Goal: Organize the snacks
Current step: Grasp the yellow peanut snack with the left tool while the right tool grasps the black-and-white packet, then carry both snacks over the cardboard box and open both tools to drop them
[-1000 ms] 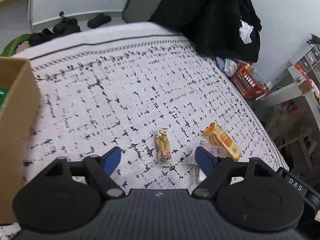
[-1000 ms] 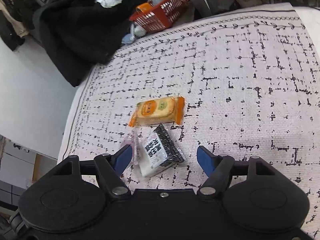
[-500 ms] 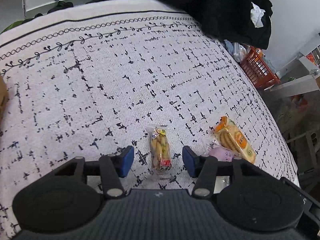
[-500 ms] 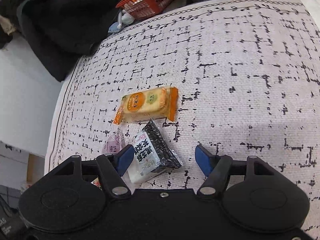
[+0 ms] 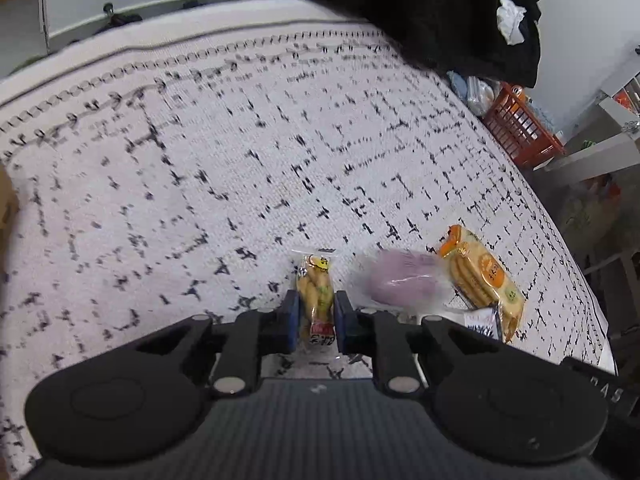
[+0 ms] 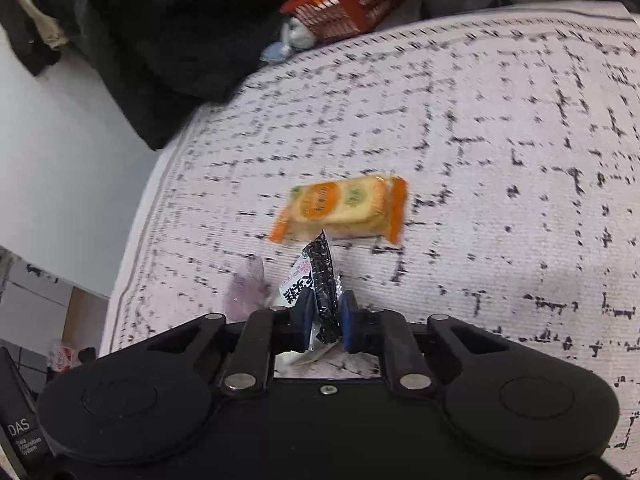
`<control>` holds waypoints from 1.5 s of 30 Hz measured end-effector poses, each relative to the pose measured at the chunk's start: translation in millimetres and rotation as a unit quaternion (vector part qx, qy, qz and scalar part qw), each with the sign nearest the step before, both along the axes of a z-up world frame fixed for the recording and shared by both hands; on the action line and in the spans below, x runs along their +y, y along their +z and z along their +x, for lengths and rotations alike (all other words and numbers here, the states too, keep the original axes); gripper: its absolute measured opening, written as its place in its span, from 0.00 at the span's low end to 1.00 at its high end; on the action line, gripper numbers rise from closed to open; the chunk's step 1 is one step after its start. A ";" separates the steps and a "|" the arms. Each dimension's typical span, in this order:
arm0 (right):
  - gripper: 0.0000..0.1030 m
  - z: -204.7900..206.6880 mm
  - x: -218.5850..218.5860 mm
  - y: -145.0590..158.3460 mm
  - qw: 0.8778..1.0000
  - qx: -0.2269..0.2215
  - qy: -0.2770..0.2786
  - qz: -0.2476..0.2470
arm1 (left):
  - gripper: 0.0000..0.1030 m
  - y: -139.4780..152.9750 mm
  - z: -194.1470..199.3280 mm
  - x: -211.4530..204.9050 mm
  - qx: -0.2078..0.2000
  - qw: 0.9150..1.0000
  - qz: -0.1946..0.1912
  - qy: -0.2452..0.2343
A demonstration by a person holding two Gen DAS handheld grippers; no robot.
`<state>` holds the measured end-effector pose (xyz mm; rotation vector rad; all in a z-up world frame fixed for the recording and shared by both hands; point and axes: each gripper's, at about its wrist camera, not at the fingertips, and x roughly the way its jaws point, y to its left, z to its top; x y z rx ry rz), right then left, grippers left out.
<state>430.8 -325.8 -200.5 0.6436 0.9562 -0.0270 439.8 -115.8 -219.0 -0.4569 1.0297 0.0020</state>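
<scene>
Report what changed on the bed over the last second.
Both grippers went from open to shut: the left gripper closed on the yellow snack pack, the right gripper on the black-and-white packet. The orange cracker pack and purple snack stayed put.

Even, soft indoor light; fisheye edge bending; motion blur both views

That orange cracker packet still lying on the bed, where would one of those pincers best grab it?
Probably across its narrow width at the middle, coming straight down from above. The orange cracker packet lies flat on the patterned bedspread, a long block with thin crimped ends that would crumple; its long sides look free for the fingers.
</scene>
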 end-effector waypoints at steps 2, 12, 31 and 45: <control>0.11 -0.3 2.2 4.3 1.000 -0.010 0.006 0.002 | 0.16 6.5 -5.1 3.7 -0.007 1.000 0.002 0.002; 0.10 -12.5 11.0 34.1 0.998 -0.062 0.032 0.005 | 0.16 46.9 -37.8 23.7 -0.035 0.999 0.012 0.018; 0.10 -37.6 46.9 85.9 0.988 -0.132 0.077 -0.005 | 0.16 121.7 -101.6 79.3 -0.090 0.992 0.039 0.074; 0.09 -54.3 108.5 122.0 0.975 -0.170 0.139 -0.024 | 0.16 148.0 -143.5 134.1 -0.108 0.986 0.043 0.117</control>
